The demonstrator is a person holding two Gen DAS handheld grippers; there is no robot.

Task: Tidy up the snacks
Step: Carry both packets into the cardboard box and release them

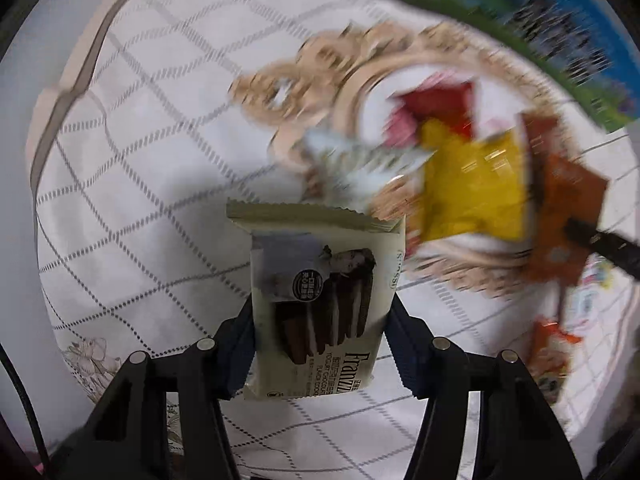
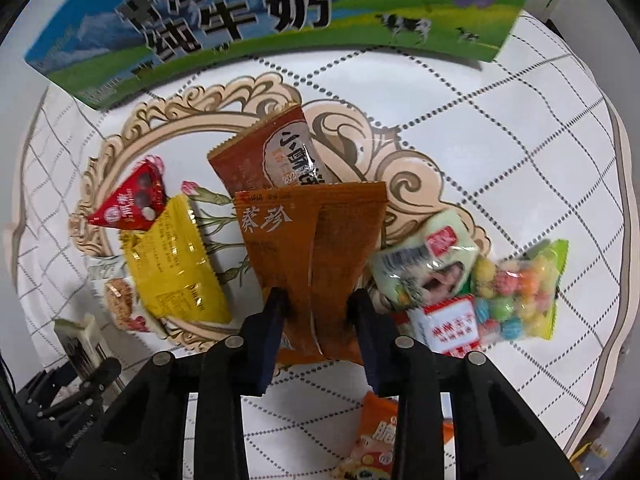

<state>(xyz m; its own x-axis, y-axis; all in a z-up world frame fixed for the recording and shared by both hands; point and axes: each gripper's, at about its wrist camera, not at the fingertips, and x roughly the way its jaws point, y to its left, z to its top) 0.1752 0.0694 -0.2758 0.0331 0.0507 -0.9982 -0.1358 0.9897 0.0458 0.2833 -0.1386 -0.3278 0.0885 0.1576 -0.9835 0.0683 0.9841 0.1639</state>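
**Both grippers holding a packet over the checked cloth**

The left gripper [image 1: 320, 312] is pointing down and clamping a cream cookie packet [image 1: 320, 300] between its blue pads, the packet's crimped top edge sticking out ahead of the fingers. The packet is hanging above the white checked cloth [image 1: 140, 160], clear of it as far as the view shows.

The right gripper [image 2: 318, 312] is squeezing an orange-brown packet [image 2: 312, 248] at its lower half, jaws drawn tight on the foil. That packet is lying over a second brown packet [image 2: 276, 152] inside the ornate oval frame [image 2: 132, 128] printed on the cloth.

Moving outward in the right view: a yellow packet [image 2: 176, 264] is sitting just to the picture's left, overlapping a small red triangular packet [image 2: 132, 200] and a pale packet [image 2: 116, 300] beneath it. To the picture's right, a pale green packet [image 2: 424, 264], a red-and-white one [image 2: 452, 324] and a bag of coloured candy balls [image 2: 516, 292] are crowding together. An orange bag [image 2: 380, 432] is peeking out below the fingers. A milk carton box [image 2: 240, 20] is standing along the far edge.

The left view's pile is motion-blurred, so only the yellow and red shapes are probably the same packets.
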